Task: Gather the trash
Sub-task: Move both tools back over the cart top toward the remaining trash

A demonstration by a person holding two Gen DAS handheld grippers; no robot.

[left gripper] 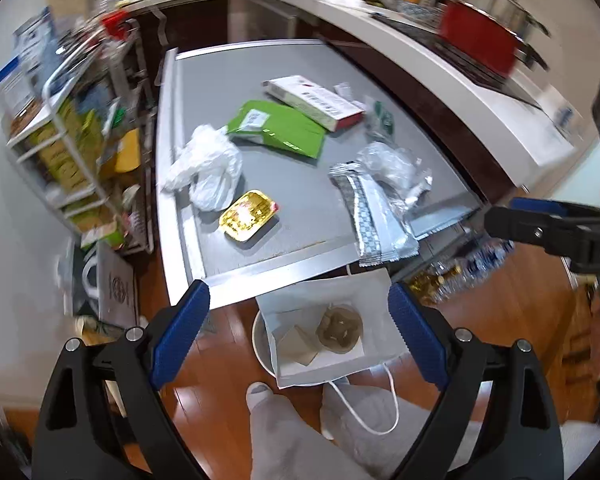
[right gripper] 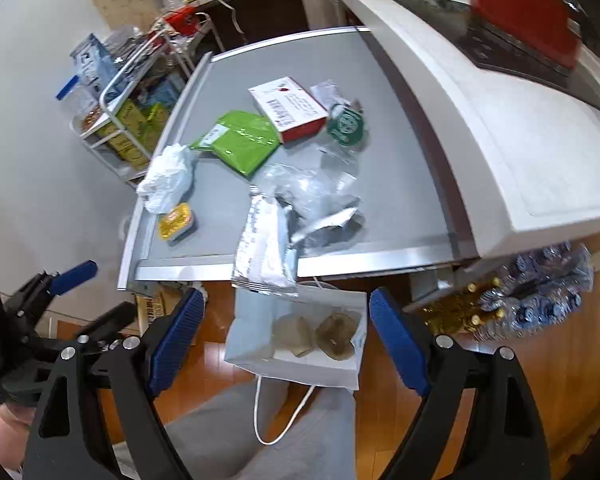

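Note:
Trash lies on a grey table: a white plastic bag, a green pouch, a red and white box, a gold tray, silver wrappers and clear plastic. A white paper bag stands open on the floor below the table's front edge, with brown paper scraps inside. My left gripper and right gripper are both open and empty, above the bag.
A wire rack full of packages stands left of the table. A white counter with a red pot runs along the right. Bottles wrapped in plastic lie on the wooden floor. The person's grey-clad legs are below.

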